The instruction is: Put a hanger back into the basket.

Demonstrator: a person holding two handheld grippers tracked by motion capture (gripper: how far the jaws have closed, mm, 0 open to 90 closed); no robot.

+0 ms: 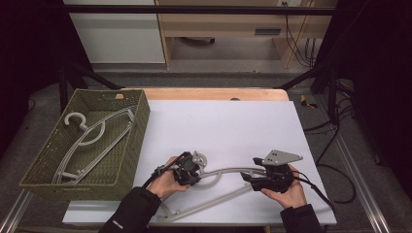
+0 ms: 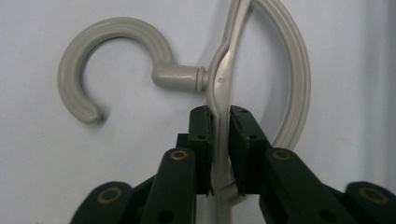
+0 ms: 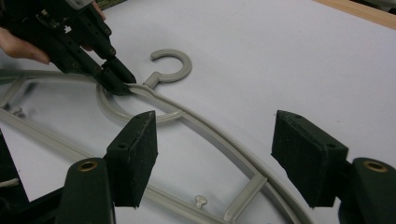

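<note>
A grey plastic hanger (image 1: 209, 204) lies flat on the white board near the front edge. My left gripper (image 2: 220, 122) is shut on the hanger's top bar, just below the neck of its hook (image 2: 112, 60). In the right gripper view that left gripper (image 3: 116, 83) pinches the same spot beside the hook (image 3: 173, 65). My right gripper (image 3: 215, 154) stands open, with its pads (image 3: 135, 154) wide apart above the hanger's curved arm (image 3: 224, 144) and not touching it. From above, the left gripper (image 1: 197, 177) and the right gripper (image 1: 247, 177) face each other along the hanger.
A green woven basket (image 1: 48, 160) stands at the left with another grey hanger (image 1: 92, 136) lying in it. The white board (image 1: 223, 121) stretches away behind the hands. Cables trail from both grippers, and black frame posts stand at the table's far corners.
</note>
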